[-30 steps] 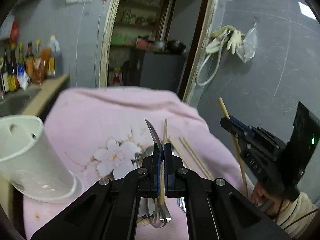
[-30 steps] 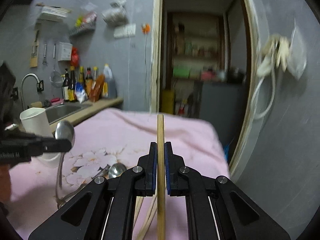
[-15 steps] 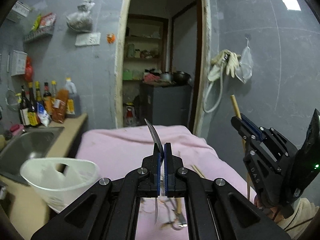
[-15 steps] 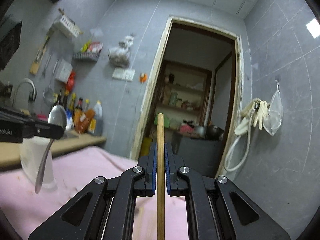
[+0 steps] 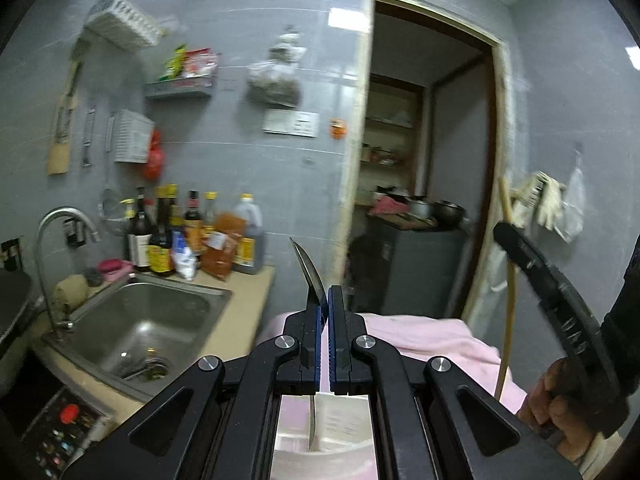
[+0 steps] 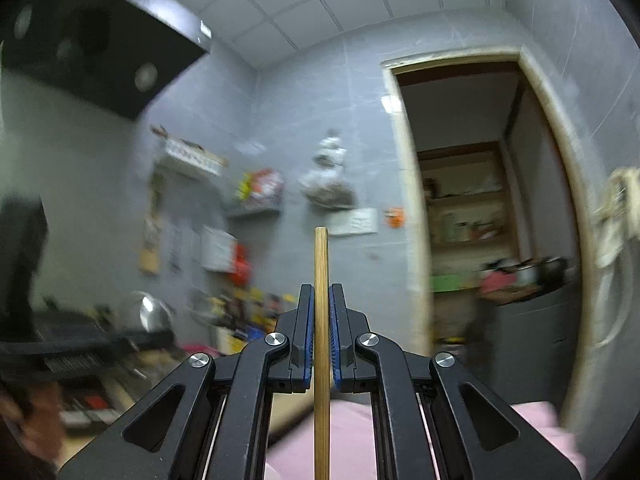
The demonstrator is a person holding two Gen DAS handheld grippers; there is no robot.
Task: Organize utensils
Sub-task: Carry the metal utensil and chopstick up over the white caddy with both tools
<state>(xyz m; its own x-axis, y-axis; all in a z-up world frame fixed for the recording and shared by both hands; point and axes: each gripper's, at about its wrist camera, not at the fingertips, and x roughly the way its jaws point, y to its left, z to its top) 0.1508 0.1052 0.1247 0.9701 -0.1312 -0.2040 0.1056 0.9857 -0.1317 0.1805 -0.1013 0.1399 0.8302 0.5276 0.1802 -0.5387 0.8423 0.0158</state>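
Left tongs (image 5: 324,312) pinch a metal spoon (image 5: 308,270) edge-on between blue-lined fingers (image 5: 318,344), its bowl rising above the fingertips and its handle hanging below, the lower tip over a pale white container (image 5: 340,420) glimpsed between the tong arms; whether the handle touches it cannot be told. Behind the tongs lies a pink cloth (image 5: 432,332) covering the tabletop. To the left sits a steel sink (image 5: 144,320) with a curved faucet (image 5: 60,224), and a cluster of sauce bottles (image 5: 188,236) stands on the counter edge behind it. Wall racks, a hanging bag and an open doorway (image 5: 424,160) fill the grey tiled background.

At right in the left wrist view, the right tongs (image 5: 508,236) appear in profile, held by a hand (image 5: 556,404), with 1 wooden chopstick (image 5: 508,280) running near-upright through them, well clear of the cloth.

The right wrist view shows those tongs (image 6: 321,312) pressed onto the chopstick (image 6: 321,320), which stands vertical between the fingers, its blunt end projecting above them and its shaft continuing down out of frame over the pink cloth (image 6: 360,440). At far left of this blurred view, the left tongs (image 6: 160,336) hold the spoon (image 6: 154,314), bowl up. A black range hood (image 6: 88,44) hangs overhead.
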